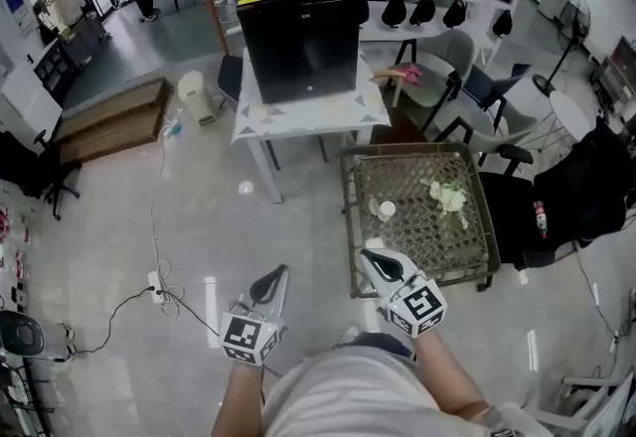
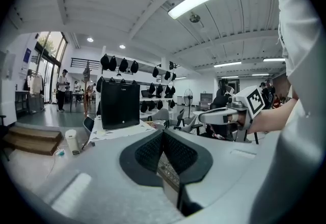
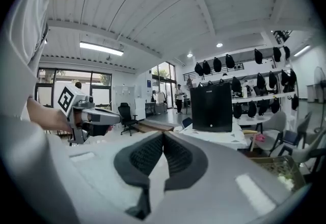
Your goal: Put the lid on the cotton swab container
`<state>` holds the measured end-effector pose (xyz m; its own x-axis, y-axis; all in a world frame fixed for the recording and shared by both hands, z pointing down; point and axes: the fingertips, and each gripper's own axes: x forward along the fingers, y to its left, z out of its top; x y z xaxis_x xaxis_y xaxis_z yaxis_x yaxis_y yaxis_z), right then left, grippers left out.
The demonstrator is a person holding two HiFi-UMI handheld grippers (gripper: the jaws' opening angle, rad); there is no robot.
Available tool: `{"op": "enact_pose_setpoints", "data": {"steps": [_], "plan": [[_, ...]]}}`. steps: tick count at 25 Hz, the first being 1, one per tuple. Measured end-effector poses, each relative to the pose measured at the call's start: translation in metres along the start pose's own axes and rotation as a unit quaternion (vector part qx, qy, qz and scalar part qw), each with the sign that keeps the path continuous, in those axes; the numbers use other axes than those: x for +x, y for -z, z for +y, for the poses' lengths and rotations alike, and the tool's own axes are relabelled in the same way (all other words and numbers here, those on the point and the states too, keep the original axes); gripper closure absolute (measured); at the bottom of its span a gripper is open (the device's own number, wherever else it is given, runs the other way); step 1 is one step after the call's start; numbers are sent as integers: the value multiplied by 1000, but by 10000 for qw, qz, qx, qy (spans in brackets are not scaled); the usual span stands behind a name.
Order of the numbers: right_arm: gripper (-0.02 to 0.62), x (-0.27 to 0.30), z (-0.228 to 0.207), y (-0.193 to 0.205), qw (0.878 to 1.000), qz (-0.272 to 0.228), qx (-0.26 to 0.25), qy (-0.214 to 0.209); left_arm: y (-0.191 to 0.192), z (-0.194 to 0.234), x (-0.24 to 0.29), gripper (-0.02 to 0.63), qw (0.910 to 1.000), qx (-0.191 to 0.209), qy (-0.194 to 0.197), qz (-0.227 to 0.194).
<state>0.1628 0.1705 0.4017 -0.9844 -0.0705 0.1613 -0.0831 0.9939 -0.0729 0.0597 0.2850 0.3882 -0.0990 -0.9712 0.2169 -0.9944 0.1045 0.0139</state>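
A low wicker table [image 1: 467,256] stands ahead of me, to the right. On it sit a small white round container [image 1: 386,210] and, apart from it, a pale green heap [image 1: 449,197]; which piece is the lid I cannot tell. My right gripper [image 1: 368,254] [image 3: 163,134] hovers at the table's near left corner, shut and holding nothing. My left gripper [image 1: 278,271] [image 2: 163,132] hangs over the floor left of the table, also shut and holding nothing. Each gripper view shows the other gripper at the side: the right gripper [image 2: 224,115] and the left gripper [image 3: 97,116].
Behind the wicker table stands a white table [image 1: 298,117] bearing a black box [image 1: 300,33]. Chairs [image 1: 452,63] crowd the back right, and a black chair [image 1: 581,197] is at the right. A cable and power strip [image 1: 156,281] lie on the floor at left, beyond them a wooden platform [image 1: 109,117].
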Motion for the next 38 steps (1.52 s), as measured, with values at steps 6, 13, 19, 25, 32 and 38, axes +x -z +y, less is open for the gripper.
{"op": "enact_pose_setpoints", "data": {"steps": [6, 13, 19, 25, 32, 38], "plan": [[592, -2, -50, 1, 9995, -110, 271, 87, -9, -11, 41, 597, 10000, 55, 5, 73], [592, 7, -89, 13, 9990, -26, 388, 223, 2, -16, 79, 597, 9991, 116, 148, 374], [592, 36, -108, 21, 9981, 104, 412, 454, 10, 15, 115, 597, 9983, 127, 373, 439], [592, 91, -123, 22, 9942, 232, 499, 922, 12, 71, 157, 597, 9944, 179, 901, 514], [592, 155, -137, 8, 9877, 299, 505, 1448, 1, 147, 200, 597, 9884, 301, 1387, 533], [592, 201, -140, 3, 9805, 348, 576, 1846, -2, 197, 220, 597, 9820, 345, 1782, 528]]}}
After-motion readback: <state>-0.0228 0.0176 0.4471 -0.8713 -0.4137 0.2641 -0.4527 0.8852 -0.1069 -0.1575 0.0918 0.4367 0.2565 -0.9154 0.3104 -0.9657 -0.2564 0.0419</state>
